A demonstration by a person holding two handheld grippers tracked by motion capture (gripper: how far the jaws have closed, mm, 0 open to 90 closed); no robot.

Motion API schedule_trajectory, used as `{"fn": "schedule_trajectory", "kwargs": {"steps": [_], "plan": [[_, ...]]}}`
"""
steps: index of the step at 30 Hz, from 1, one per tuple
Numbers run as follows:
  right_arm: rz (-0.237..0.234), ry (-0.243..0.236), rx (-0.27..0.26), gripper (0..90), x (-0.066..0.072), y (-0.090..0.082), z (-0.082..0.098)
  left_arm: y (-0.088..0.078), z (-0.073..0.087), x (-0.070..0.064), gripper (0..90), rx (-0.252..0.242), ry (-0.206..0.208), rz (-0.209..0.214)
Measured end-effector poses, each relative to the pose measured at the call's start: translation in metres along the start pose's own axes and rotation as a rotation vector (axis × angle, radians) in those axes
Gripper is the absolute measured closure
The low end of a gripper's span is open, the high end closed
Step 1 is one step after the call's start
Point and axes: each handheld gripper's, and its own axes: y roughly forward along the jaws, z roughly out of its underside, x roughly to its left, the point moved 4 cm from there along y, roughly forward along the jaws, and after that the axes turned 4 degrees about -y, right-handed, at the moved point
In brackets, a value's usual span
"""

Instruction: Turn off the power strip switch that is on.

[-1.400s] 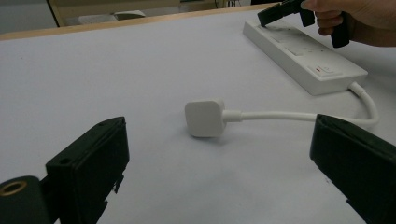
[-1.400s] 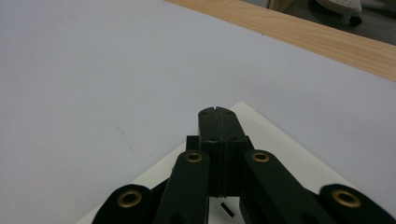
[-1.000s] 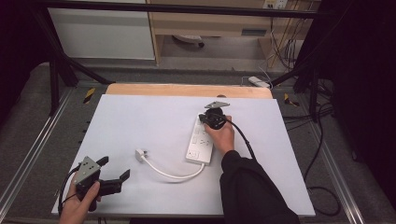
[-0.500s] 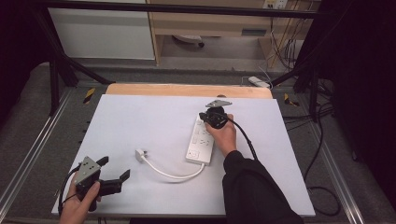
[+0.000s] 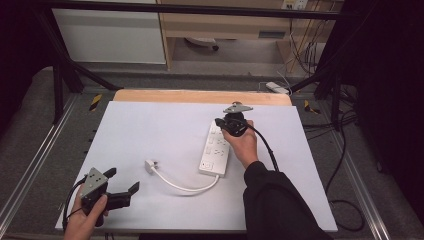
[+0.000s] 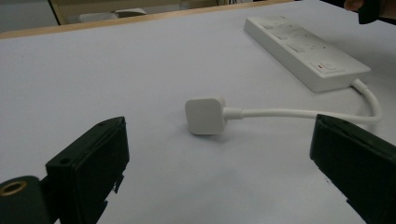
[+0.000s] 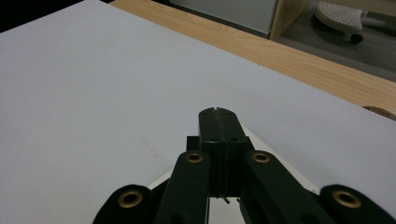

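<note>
High view: the power strip (image 5: 216, 149) lies right of centre on the white table (image 5: 150, 130), long axis running up-frame. Its cord (image 5: 186, 186) loops lower left to the plug (image 5: 149, 165), lying flat near centre.

The right gripper (image 5: 223, 123) sits over the strip's upper end. In the right gripper view (image 7: 218, 122), its jaws are pressed fully together with nothing between them, tips above the strip's white edge.

The left gripper (image 5: 122, 184) sits at the lower left corner, jaws spread wide and empty. In the left gripper view the plug (image 6: 204, 115) lies between the jaws, farther off and untouched; the strip (image 6: 306, 49) is upper right.
</note>
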Motion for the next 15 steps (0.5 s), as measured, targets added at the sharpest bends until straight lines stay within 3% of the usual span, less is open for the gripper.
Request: {"fn": "schedule_trajectory", "kwargs": {"steps": [15], "plan": [[-0.001, -0.013, -0.027, 90.0, -0.005, -0.025, -0.01, 0.0, 0.0, 0.0, 4.5, 0.0, -0.001, 0.0]]}}
